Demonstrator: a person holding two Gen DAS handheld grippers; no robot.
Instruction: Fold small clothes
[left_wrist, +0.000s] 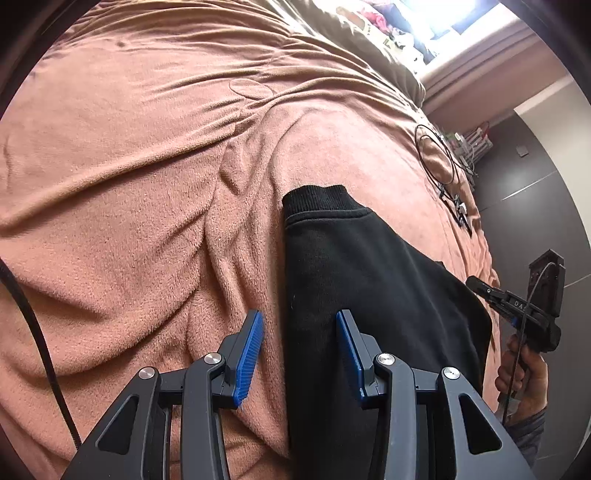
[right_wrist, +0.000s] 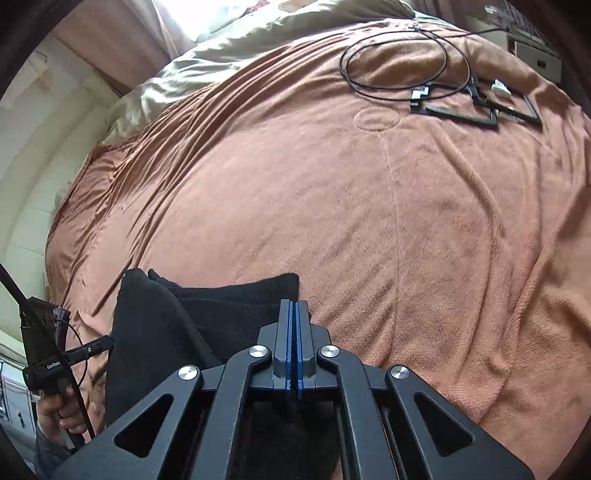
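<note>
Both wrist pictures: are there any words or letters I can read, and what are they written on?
"DAS": white letters on the finger of the black right hand-held gripper, in the left wrist view; the rest is cut off.
"GenRobot", probably: small white print on the body of the black left hand-held gripper, in the right wrist view; blurred.
Nothing else is readable.

Black hand-held gripper (left_wrist: 300, 334) with ribbed blue pads, silver screws.
</note>
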